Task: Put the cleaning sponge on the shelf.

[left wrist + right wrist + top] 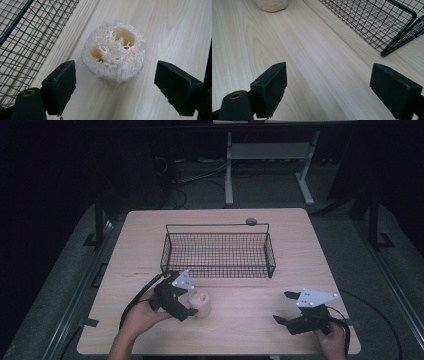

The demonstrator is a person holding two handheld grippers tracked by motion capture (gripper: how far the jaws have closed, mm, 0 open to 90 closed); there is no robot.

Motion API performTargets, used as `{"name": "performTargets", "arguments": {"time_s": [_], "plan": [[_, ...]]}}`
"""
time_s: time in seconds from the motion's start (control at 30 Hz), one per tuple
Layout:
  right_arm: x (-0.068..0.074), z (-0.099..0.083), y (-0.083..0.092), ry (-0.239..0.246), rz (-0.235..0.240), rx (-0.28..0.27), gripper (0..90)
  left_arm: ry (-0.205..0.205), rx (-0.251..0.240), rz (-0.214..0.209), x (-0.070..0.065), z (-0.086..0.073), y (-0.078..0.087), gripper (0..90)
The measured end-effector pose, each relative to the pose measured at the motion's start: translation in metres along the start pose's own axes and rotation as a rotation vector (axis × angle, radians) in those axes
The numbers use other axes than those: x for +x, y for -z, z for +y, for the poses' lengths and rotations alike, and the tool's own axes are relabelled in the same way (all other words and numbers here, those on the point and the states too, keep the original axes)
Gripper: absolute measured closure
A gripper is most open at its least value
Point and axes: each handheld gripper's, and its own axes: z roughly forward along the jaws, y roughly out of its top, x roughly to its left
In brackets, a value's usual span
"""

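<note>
High view: a pale wooden tabletop (pixel 240 325) carries a black wire basket (pixel 218 251) set toward its far middle. Near the front left, the left hand-held gripper (pixel 194 306) sits against a short round loofah piece (pixel 199 303), which stands on the tabletop just in front of the basket's near-left corner. The right hand-held gripper (pixel 285 308) rests at the front right, well apart from the loofah, jaws spread wide over bare wood. Left gripper view: the loofah piece (pixel 115 51) lies between the two black jaws, which stand wide, neither one touching it; its cut face with two holes faces up. The basket (pixel 27 37) mesh runs along the left. Right gripper view: jaws wide apart, nothing between them but tabletop (pixel 317 65); the loofah piece's (pixel 272 5) base shows at the top left, the basket (pixel 387 25) corner at upper right.
</note>
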Motion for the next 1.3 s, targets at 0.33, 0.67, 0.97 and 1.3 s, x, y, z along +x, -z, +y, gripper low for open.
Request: {"name": "performTargets", "arguments": {"time_s": [0.33,0.67,0.97,1.3], "plan": [[0.000,0.000,0.000,0.001,0.002,-0.001,13.6,-0.007,0.018,-0.007,0.002,0.006,-0.007,16.9],[0.000,0.000,-0.001,0.004,0.003,-0.004,13.6,-0.003,0.029,-0.021,0.004,0.010,-0.013,16.9],[0.000,0.000,0.000,0.001,0.001,-0.004,13.6,-0.008,0.047,-0.036,0.006,0.014,-0.019,17.1],[0.000,0.000,0.000,0.000,0.003,-0.004,13.6,-0.014,0.054,-0.059,0.006,0.016,-0.023,19.8]]}}
